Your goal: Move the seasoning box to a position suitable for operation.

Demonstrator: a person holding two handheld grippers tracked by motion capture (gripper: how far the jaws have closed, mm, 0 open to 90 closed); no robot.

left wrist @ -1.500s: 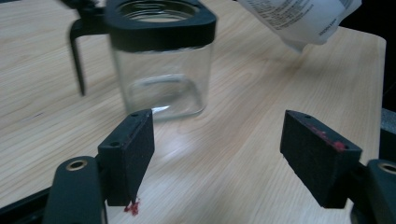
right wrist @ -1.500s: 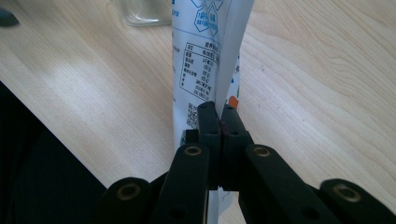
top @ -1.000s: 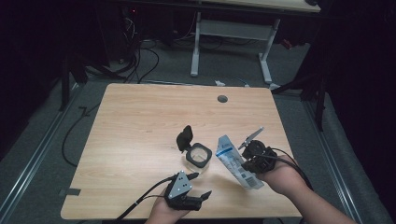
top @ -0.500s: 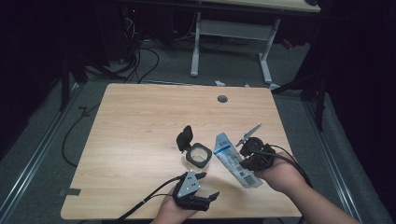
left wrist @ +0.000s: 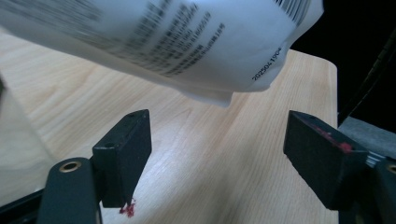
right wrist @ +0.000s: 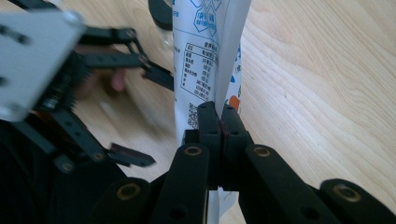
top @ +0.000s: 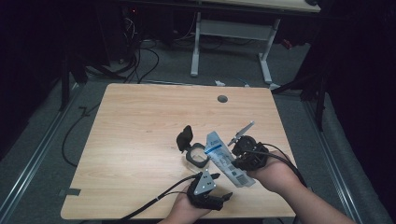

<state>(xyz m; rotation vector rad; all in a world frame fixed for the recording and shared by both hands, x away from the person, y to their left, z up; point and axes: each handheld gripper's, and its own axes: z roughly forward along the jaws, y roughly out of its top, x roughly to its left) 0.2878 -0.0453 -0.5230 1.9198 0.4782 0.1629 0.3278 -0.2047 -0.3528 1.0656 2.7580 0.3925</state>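
A white and blue printed pouch [top: 223,157] is held tilted above the table [top: 140,121], pinched at its edge by my right gripper [top: 239,160], which is shut on it. In the right gripper view the jaws [right wrist: 218,114] clamp the pouch [right wrist: 205,51] with its label facing me. My left gripper [top: 223,186] sits at the table's front edge, open, just below the pouch's lower end. In the left gripper view its open jaws [left wrist: 219,128] point under the pouch's bottom corner [left wrist: 187,42], with nothing between them. My left gripper [right wrist: 93,70] also appears beside the pouch in the right gripper view.
A small clear jar with a black rim [top: 196,156] stands just left of the pouch, and a black lid [top: 185,136] rises behind it. A round grommet hole [top: 222,99] sits near the table's far edge. Cables trail off the front edge and over the floor.
My left gripper has moved right along the front edge, toward the pouch's lower end. The right gripper still holds the pouch, which has shifted slightly left.
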